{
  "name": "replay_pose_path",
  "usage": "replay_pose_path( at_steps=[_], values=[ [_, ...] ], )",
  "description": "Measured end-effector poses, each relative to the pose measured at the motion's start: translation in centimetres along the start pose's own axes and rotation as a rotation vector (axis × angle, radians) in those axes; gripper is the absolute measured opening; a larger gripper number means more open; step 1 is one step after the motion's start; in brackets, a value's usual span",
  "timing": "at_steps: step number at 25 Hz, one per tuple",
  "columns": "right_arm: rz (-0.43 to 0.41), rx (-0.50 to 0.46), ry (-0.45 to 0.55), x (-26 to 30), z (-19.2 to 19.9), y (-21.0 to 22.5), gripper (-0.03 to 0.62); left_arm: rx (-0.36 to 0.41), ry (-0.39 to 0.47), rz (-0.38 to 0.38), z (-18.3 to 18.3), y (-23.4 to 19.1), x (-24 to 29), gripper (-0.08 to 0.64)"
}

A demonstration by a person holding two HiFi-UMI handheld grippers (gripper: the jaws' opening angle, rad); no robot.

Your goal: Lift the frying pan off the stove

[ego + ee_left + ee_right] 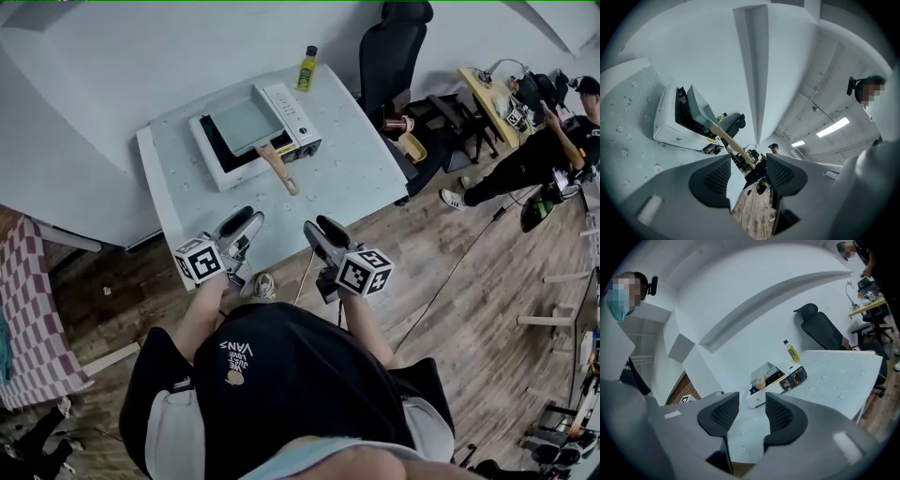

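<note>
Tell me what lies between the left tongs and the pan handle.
Only bare table: the head view shows nothing between the left tongs and the pan handle.

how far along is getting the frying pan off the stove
Done: nothing yet. The frying pan sits on the stove, its wooden handle sticking out toward the person.
In hand: nothing. The left gripper and right gripper are both open and empty, near the table's front edge and well short of the handle.
Left: reach the handle, close on it and lift the pan clear.
</note>
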State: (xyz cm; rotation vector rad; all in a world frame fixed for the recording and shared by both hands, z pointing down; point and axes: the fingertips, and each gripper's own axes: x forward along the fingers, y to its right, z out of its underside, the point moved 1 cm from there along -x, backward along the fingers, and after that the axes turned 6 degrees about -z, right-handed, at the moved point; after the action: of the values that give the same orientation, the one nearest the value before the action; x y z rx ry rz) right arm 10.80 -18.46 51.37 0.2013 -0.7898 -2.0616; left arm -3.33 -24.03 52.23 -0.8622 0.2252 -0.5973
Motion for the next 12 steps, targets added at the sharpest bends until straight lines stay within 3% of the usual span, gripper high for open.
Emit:
replay_pose_path(
  at_steps=[4, 12],
  values=[
    [0.011, 0.007, -0.008, 2.9, -0.9, 0.9, 0.164, -0.058, -0.016, 0.018, -1.9, -2.2, 2.0, 0.212],
    [-0.021, 0.102, 0.012, 6.6, -3.0, 2.2, 0.165, -0.190, -0.037, 0.036, -4.0, -5.1, 6.3, 0.282]
  ],
)
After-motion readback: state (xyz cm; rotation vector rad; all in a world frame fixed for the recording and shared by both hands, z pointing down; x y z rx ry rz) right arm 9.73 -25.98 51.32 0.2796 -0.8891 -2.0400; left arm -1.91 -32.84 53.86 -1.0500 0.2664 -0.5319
